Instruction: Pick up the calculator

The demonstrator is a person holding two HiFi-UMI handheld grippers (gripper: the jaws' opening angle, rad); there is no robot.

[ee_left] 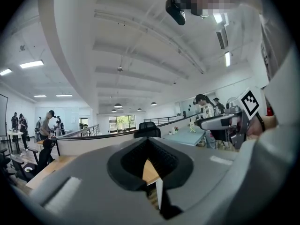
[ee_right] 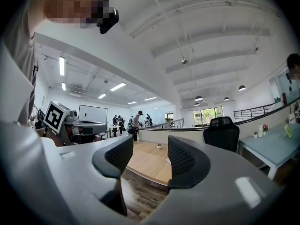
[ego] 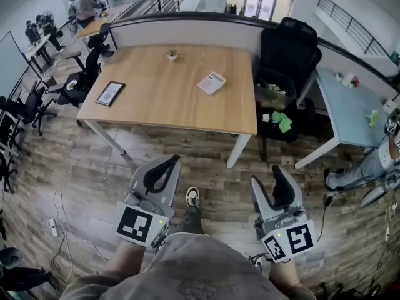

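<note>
Toward the right side of the wooden table (ego: 162,99), the calculator (ego: 212,82) lay flat, well apart from both grippers, with a dark tablet (ego: 110,93) near the left edge and a small pot (ego: 172,55) by the far edge. Nearer the person, over the plank floor (ego: 94,167), the left gripper (ego: 170,162) had its jaws pressed together on nothing, while the right gripper (ego: 269,179) held its jaws wide apart and empty.

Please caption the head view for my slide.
Left gripper shut and right gripper open, short of the table bearing the calculator.
</note>
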